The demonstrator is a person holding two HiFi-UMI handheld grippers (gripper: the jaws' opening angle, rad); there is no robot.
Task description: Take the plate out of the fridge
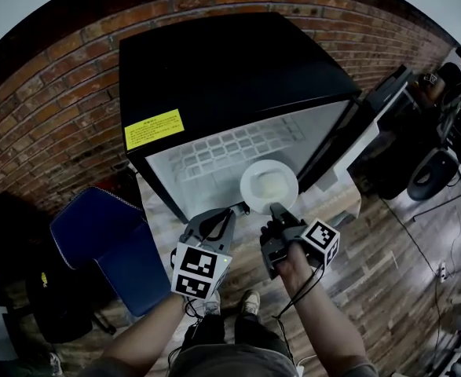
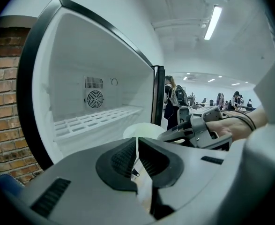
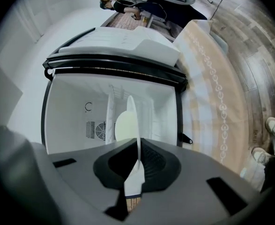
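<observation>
1. Clamps the near rim of the white plate (image 1: 269,183) in the right gripper (image 1: 276,208), both jaws pressed tight on the thin edge.
2. Shows that plate (image 3: 123,125) edge-on in the right gripper view, rising straight out from between the dark pads of the right gripper (image 3: 137,156).
3. Holds the plate just ahead of the right gripper at the mouth of the open fridge (image 1: 230,77), over the lower front lip and nearer than the wire shelf (image 1: 230,148).
4. Keeps the left gripper (image 1: 242,208) just beside the right one, tips close to the plate's left edge; cannot tell whether they touch it.
5. Presents the left gripper (image 2: 137,149) with jaws drawn together to a narrow slit, the plate (image 2: 144,129) lying flat just beyond them.
6. Frames, farther ahead of both grippers, the white fridge (image 2: 43,78) interior with its wire shelf (image 2: 95,118) and round fan grille (image 2: 94,99) on the back wall.
7. Catches the fridge door (image 1: 371,124) swung wide on the far side of the right gripper.
8. Places a yellow label (image 1: 153,129) on the fridge's front edge, ahead and left of the left gripper.
9. Sets the fridge against a brick wall (image 1: 57,77), on a pale patterned mat (image 3: 212,78) over a wooden floor (image 1: 387,265).
</observation>
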